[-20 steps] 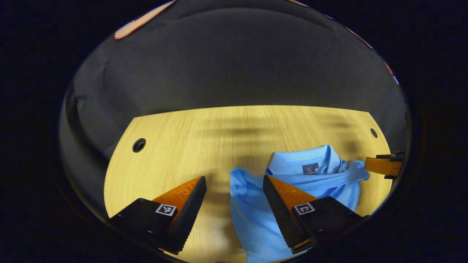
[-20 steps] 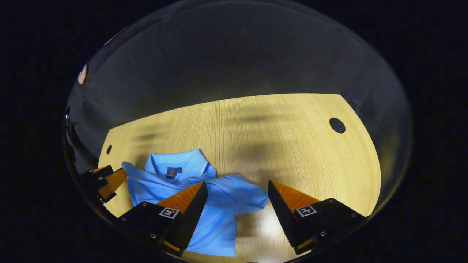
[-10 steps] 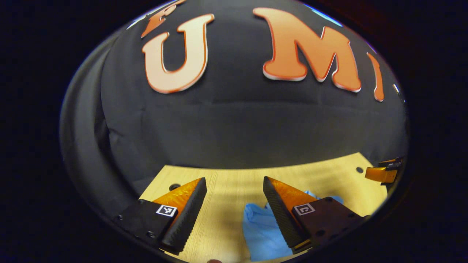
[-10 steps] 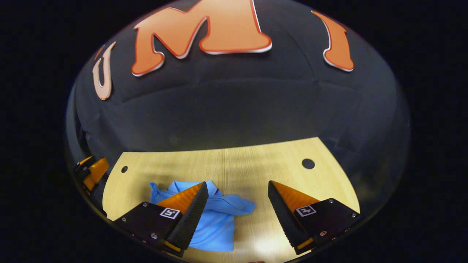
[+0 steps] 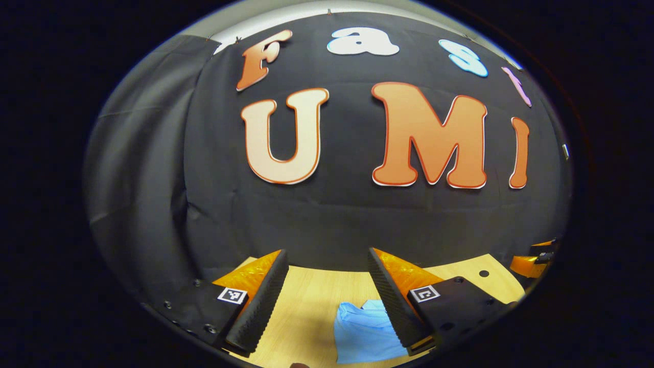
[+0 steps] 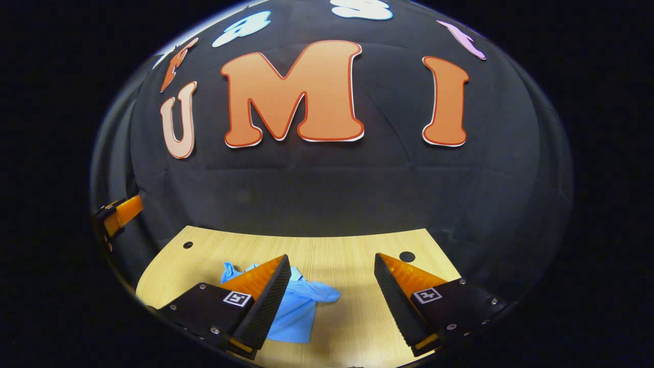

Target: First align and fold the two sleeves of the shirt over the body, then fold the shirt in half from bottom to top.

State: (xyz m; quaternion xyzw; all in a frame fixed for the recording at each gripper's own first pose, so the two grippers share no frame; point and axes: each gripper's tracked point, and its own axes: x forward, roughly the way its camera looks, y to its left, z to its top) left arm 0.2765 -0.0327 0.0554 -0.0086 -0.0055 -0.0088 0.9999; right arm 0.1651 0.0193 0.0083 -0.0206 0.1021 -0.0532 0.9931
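Left gripper view: the left gripper hangs above the wooden table with its jaws spread wide and nothing between them. The light blue shirt lies crumpled on the table, well below the jaws; it sits beside the inner edge of the finger on the right of this view, which hides part of it, and no finger touches it. Beyond the shirt, at the far edge of the view, the right gripper shows in part, raised off the table; how far its jaws stand apart cannot be told from here.

Right gripper view: the right gripper is likewise wide open and empty. The shirt lies on the table beneath and partly behind the finger on the left of this view, one sleeve reaching into the gap between the fingers, clear of both. Past the shirt, the left gripper hangs against the booth's wall.
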